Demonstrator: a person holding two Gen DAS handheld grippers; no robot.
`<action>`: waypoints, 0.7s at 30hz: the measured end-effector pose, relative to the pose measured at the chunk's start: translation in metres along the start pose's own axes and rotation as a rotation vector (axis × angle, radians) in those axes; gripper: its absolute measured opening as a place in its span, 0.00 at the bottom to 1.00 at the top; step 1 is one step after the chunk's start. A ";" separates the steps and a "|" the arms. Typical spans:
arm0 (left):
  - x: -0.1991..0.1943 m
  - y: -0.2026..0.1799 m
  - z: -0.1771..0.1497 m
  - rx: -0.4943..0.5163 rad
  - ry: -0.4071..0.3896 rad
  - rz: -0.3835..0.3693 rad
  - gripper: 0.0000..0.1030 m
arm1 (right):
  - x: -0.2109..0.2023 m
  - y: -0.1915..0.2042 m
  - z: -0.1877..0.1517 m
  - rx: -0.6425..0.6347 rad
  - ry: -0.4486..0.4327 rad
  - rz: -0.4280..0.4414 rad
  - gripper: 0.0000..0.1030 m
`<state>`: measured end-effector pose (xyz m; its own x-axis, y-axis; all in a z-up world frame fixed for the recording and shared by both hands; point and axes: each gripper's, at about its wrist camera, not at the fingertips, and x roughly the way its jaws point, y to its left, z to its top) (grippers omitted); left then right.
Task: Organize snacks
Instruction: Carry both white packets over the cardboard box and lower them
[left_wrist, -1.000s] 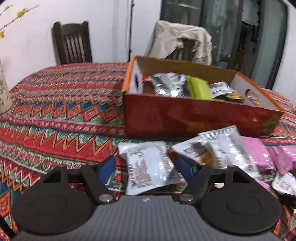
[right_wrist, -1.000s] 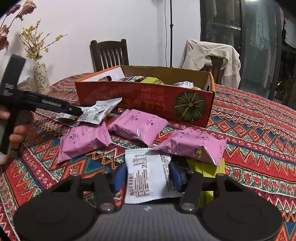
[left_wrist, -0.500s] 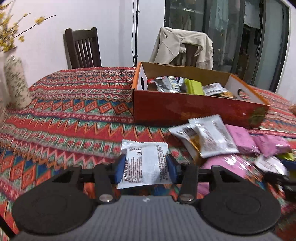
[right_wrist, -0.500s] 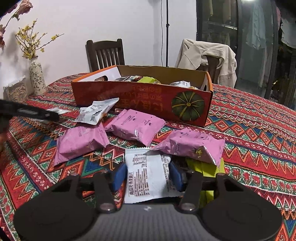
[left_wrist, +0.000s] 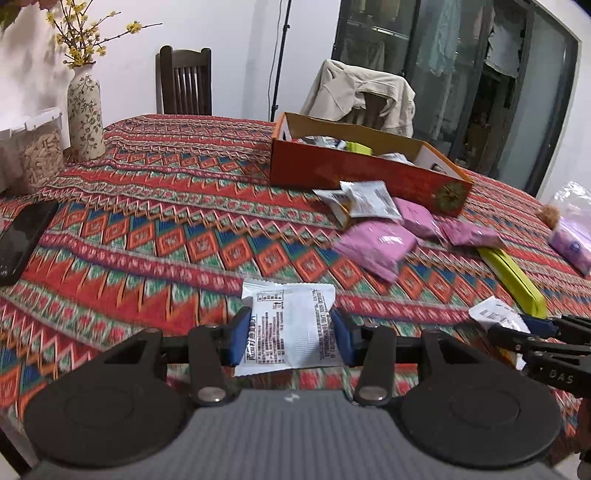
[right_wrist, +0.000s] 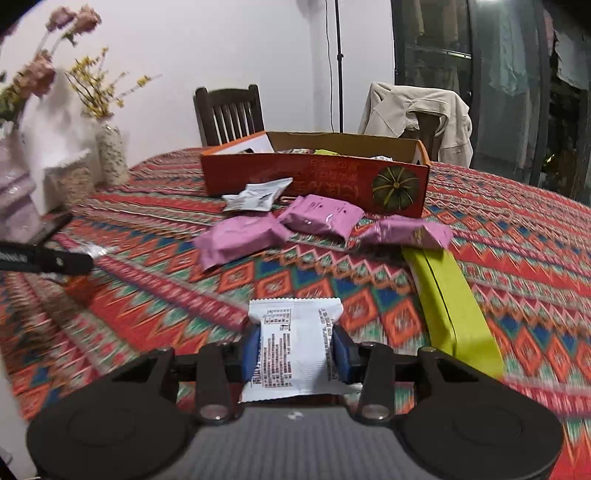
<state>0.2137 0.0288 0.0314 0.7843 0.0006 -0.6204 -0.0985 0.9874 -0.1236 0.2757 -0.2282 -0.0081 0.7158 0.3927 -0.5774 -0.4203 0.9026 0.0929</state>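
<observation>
Red-and-green patterned cloth (left_wrist: 177, 229) covers the table where our orange cardboard box (right_wrist: 314, 177) sits part-filled at the far side, with pink packets (right_wrist: 240, 236) and a lime-green pack (right_wrist: 447, 302) lying loose in front of it. Our left gripper (left_wrist: 287, 338) is clamped on one white snack packet (left_wrist: 291, 332) above the cloth. Our right gripper (right_wrist: 295, 349), whose jaws have just been closing, pinches another white packet (right_wrist: 293, 350).

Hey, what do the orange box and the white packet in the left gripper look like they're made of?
Orange box: apparently cardboard, its brown raw inside showing, printed slightly glossy outside. White packet: likely thin plastic film, crinkled, with serrated crimped ends.
</observation>
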 end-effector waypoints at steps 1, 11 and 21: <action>-0.003 -0.002 -0.003 -0.001 0.000 -0.007 0.46 | -0.008 0.001 -0.003 0.002 -0.005 0.000 0.39; -0.018 -0.023 -0.007 0.020 -0.025 -0.051 0.46 | -0.051 0.007 -0.018 -0.005 -0.037 -0.007 0.39; -0.003 -0.036 0.003 0.050 -0.014 -0.071 0.46 | -0.055 -0.006 -0.014 0.017 -0.064 -0.014 0.39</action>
<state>0.2165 -0.0062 0.0399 0.7965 -0.0679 -0.6009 -0.0117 0.9918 -0.1276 0.2311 -0.2573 0.0118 0.7562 0.3900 -0.5254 -0.4008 0.9108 0.0993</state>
